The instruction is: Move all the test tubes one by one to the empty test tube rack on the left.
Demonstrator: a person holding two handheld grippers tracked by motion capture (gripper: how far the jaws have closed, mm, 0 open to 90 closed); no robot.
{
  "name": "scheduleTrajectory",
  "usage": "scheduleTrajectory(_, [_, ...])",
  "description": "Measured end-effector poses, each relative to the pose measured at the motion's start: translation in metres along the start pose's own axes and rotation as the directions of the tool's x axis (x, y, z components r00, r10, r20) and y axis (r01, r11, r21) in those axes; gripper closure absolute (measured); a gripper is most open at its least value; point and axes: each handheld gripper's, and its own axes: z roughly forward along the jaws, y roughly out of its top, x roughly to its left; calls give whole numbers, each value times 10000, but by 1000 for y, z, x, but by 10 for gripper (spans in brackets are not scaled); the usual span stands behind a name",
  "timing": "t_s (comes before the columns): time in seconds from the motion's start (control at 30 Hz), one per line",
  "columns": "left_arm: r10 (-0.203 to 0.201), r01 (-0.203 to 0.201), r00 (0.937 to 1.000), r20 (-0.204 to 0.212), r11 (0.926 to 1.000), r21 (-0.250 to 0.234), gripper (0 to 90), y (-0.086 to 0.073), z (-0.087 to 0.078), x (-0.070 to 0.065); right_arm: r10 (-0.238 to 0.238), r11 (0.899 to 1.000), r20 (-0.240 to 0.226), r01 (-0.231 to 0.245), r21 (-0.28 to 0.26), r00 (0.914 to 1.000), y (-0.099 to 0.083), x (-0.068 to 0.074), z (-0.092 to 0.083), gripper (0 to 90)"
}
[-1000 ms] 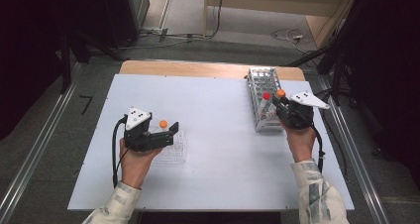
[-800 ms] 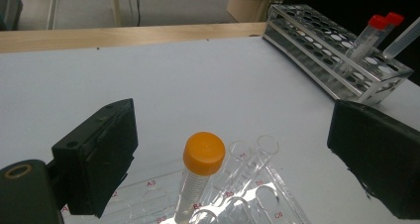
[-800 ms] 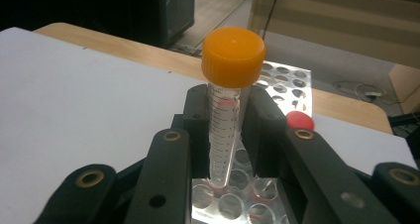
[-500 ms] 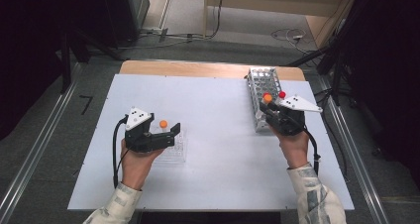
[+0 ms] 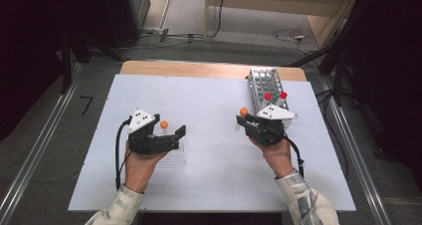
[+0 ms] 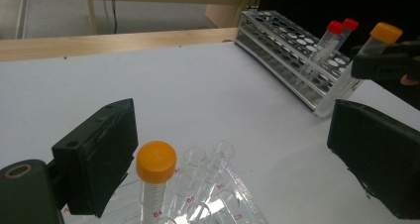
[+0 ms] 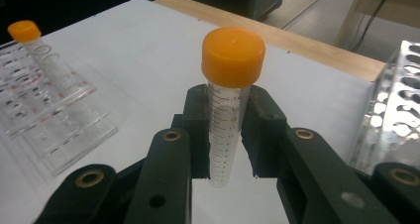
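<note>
Right gripper view: tongs (image 7: 225, 135) clamping upright tube (image 7: 225, 130).

Open white table between the two racks, obstacles at each side

The middle of the white table (image 5: 214, 115) lies bare, a wide lane between the hands. On the person's left the clear rack (image 5: 176, 153) sits under the left gripper (image 5: 171, 135), whose jaws stand wide apart, with an orange-capped tube (image 6: 154, 184) upright in it between them. At the right the metal rack (image 5: 266, 83) with two red-capped tubes (image 5: 275, 96) stands just behind the right gripper (image 5: 245, 119), clamped on another orange-capped tube (image 7: 229, 105)
</note>
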Motion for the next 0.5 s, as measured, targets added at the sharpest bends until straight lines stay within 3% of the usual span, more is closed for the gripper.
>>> scheduleTrajectory(0.27, [110, -108, 9989, 455, 9999, -59, 69, 0, 2, -12, -502, 9979, -692, 528, 370, 9963, -6, 24, 13, 710])
scheduleTrajectory(0.5, [515, -517, 9942, 942, 9987, -1, 94, -2, 7, -32, -876, 9935, -1320, 963, 613, 9874, -13, 45, 22, 710])
